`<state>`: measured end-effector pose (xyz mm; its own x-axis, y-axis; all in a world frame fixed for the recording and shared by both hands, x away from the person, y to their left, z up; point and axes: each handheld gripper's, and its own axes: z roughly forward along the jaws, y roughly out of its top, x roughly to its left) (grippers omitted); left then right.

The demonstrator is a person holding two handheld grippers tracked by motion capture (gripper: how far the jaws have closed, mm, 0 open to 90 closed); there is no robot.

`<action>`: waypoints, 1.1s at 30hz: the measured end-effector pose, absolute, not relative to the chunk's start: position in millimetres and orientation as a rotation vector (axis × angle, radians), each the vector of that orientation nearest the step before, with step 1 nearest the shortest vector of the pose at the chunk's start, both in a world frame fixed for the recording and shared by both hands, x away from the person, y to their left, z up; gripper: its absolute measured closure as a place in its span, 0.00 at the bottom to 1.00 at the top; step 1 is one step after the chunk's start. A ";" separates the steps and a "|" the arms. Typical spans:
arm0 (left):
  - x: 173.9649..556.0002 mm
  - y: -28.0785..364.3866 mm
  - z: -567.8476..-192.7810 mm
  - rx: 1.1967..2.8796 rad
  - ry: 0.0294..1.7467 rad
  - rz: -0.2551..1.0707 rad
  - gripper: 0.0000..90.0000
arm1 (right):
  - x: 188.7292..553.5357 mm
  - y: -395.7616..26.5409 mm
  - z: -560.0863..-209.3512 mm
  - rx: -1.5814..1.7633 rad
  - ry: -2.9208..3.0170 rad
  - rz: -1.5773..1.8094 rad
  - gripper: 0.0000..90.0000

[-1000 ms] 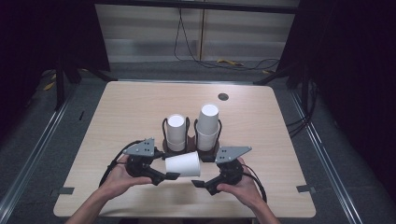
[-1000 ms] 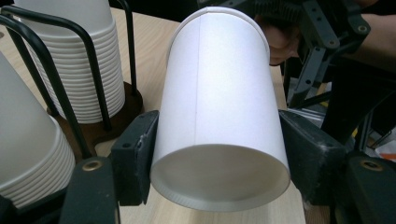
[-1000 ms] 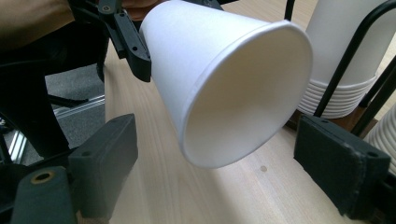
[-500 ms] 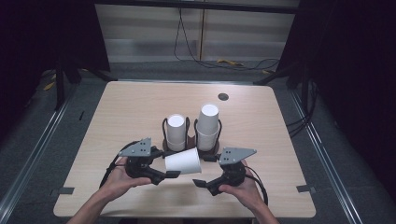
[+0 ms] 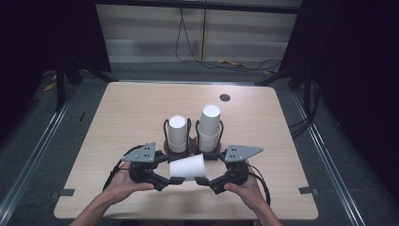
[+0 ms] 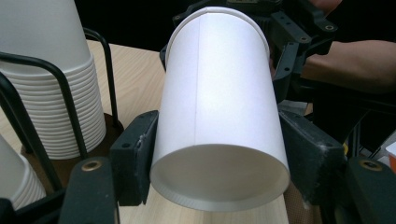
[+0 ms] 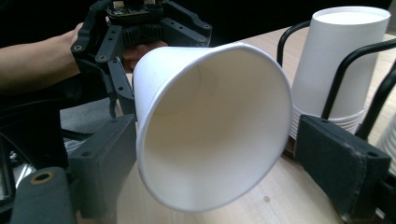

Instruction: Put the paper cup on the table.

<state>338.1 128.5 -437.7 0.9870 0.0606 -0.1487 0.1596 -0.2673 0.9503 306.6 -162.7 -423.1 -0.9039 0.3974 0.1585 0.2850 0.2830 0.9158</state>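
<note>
Left claw [image 5: 175, 180] is clamped on the paper cup [image 5: 187, 166], your right claw [image 5: 203, 181] spread around its rim; squeeze lightly near the table's front edge.

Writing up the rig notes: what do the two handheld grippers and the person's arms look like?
Both the left gripper and the right gripper are black open-frame linkages with brass-coloured pivot screws and blocky black jaws faced with dark pads. Each carries a grey three-cornered plate dotted with small holes, and a black cable loops back from it. The forearms are bare; no sleeves or gloves are visible.
</note>
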 end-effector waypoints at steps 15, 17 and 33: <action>336.4 124.2 -440.4 1.851 0.125 -0.129 0.37 | 311.4 -157.6 -426.2 0.627 2.505 1.781 0.18; 337.5 124.8 -441.3 1.846 0.122 -0.141 0.37 | 312.3 -158.6 -426.4 0.630 2.517 1.787 0.19; 339.5 126.2 -444.3 1.833 0.148 -0.166 0.32 | 314.9 -162.3 -424.9 0.639 2.539 1.844 0.25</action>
<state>339.5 126.2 -444.3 0.9816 0.0149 -0.1906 0.1877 -0.2643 0.9460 314.9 -162.3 -424.9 -0.9185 0.2815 0.2777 0.3512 0.2579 0.9001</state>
